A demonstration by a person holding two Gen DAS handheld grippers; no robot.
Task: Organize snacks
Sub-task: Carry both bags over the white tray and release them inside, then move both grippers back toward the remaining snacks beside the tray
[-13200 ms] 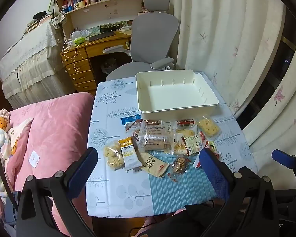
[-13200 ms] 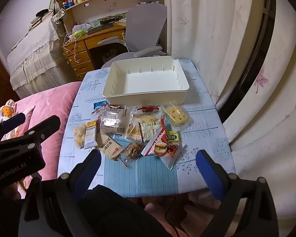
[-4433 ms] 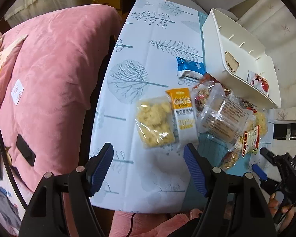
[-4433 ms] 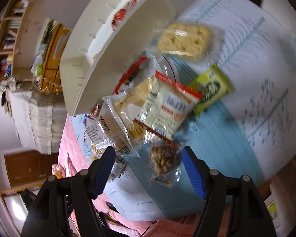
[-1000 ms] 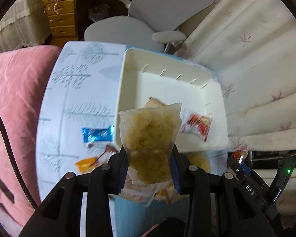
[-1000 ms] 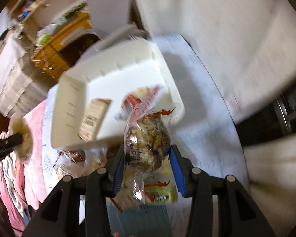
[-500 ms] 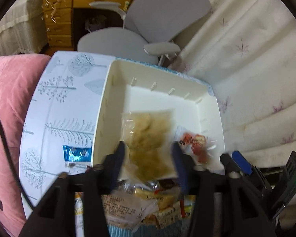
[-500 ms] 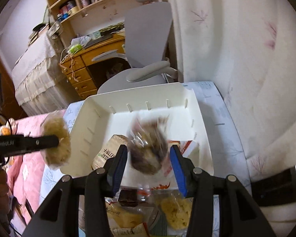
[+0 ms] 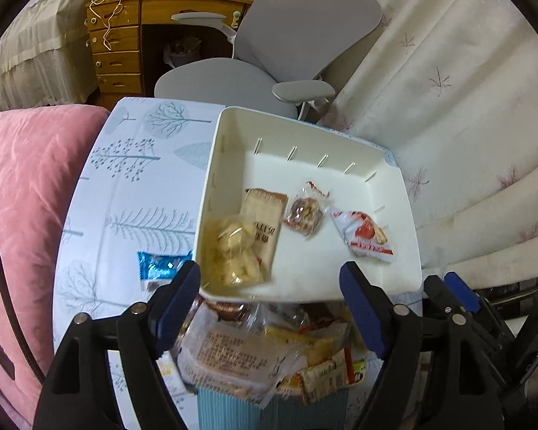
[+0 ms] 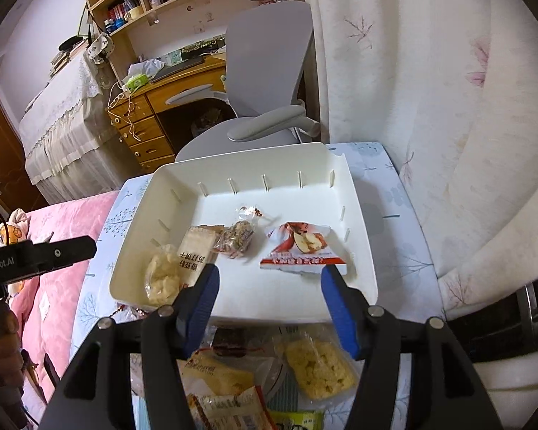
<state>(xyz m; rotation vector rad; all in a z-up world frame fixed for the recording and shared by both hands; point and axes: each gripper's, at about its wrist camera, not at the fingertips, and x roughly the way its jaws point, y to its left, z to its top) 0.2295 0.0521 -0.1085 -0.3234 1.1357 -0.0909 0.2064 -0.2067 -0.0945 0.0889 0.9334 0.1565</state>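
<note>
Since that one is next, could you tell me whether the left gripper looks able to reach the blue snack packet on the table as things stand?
Probably yes: the left gripper is open and empty, and the blue packet lies uncovered beside the white bin.

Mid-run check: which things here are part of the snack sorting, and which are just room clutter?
Job:
white bin
pale puffs bag
tan bar
nut cluster pack
red-and-white pack
unsorted snack pile
blue wrapper

Clutter:
grey chair
wooden desk
pink bedding
curtain
</note>
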